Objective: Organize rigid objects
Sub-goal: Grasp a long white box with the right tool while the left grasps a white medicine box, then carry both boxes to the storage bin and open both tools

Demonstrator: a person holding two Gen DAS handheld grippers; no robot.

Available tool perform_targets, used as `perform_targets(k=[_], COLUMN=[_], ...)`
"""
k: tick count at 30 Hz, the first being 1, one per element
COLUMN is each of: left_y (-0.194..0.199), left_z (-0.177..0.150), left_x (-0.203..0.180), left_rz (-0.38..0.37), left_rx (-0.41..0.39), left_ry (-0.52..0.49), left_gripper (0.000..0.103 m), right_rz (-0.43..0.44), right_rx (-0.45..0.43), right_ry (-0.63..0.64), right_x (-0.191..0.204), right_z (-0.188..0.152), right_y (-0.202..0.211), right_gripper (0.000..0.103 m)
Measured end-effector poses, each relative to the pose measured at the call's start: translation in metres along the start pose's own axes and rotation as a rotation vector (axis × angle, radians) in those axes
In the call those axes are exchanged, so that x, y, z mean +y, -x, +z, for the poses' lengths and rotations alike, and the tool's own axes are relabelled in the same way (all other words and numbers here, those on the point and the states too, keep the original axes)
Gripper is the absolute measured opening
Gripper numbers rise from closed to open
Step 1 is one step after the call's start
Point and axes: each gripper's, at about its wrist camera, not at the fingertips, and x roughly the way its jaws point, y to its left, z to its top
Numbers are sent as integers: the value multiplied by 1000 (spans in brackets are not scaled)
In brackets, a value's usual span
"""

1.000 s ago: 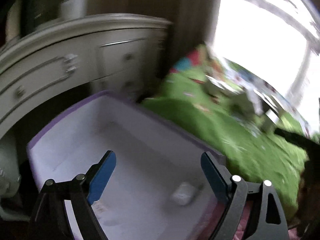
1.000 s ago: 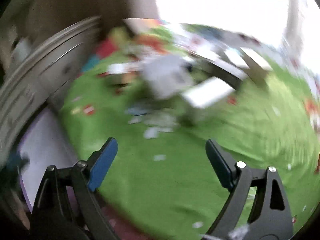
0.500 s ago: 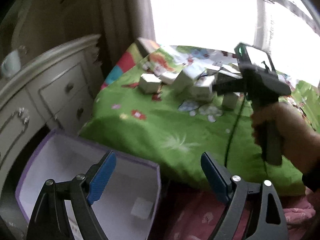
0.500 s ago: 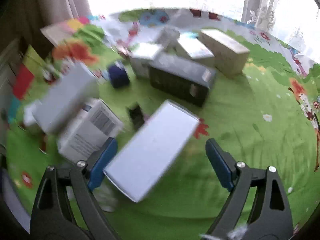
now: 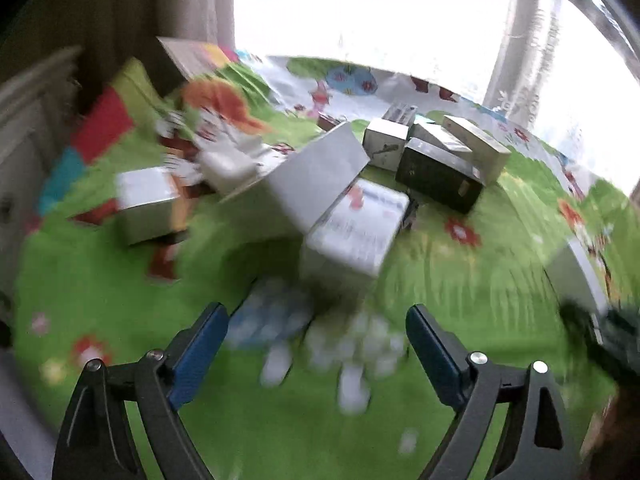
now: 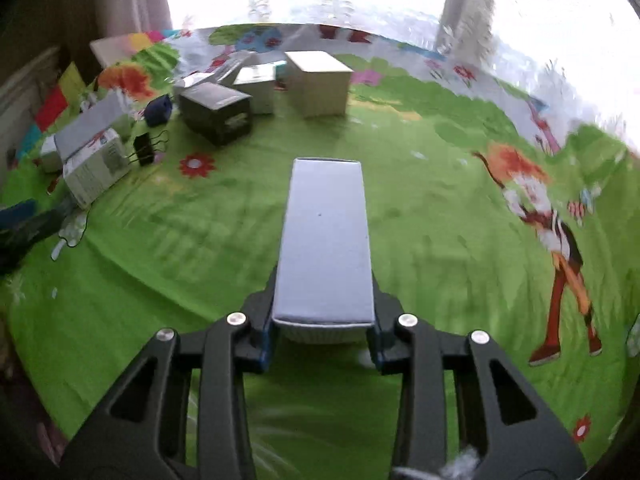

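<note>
A long pale grey box (image 6: 324,240) lies lengthwise between the fingers of my right gripper (image 6: 322,314), just above the green bedspread (image 6: 432,216). The jaws are closing and their pads press on the box's near end. My left gripper (image 5: 316,332) hangs over the bed with its jaws opening and nothing held. Blurred white blister packs (image 5: 352,344) lie on the spread below it. Just beyond them sit a printed white box (image 5: 352,236) and a flat grey box (image 5: 316,176).
Further back on the bed stand a black box (image 6: 216,112), a beige box (image 6: 320,80), a small white box (image 6: 256,88) and a black binder clip (image 6: 144,148). A bright window runs behind the bed. A pale dresser (image 5: 20,112) borders the left edge.
The left view has swung from the purple-rimmed bin to the boxes on the bed. My right gripper, open half a second ago around the long grey box, has closed on it.
</note>
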Motion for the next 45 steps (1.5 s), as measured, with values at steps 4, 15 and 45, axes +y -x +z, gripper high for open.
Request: perform_targets(k=[4,15,45], left_y=[-27,40,31], left_z=[24,-59,-58], left_x=[-6,-69,-92], left_rz=[-38,-190,-41], left_rx=[-2,-9,-61], left_ry=[38,-73,-211], left_gripper=[80,44,41], right_rz=[23,128,47], right_rx=[0,-13,-64], right_ry=[-20,-95,-132], right_x=[-12,-31,-35], right_z=[0,-3,8], right_y=[1,1,1], right_gripper=[40,44,39])
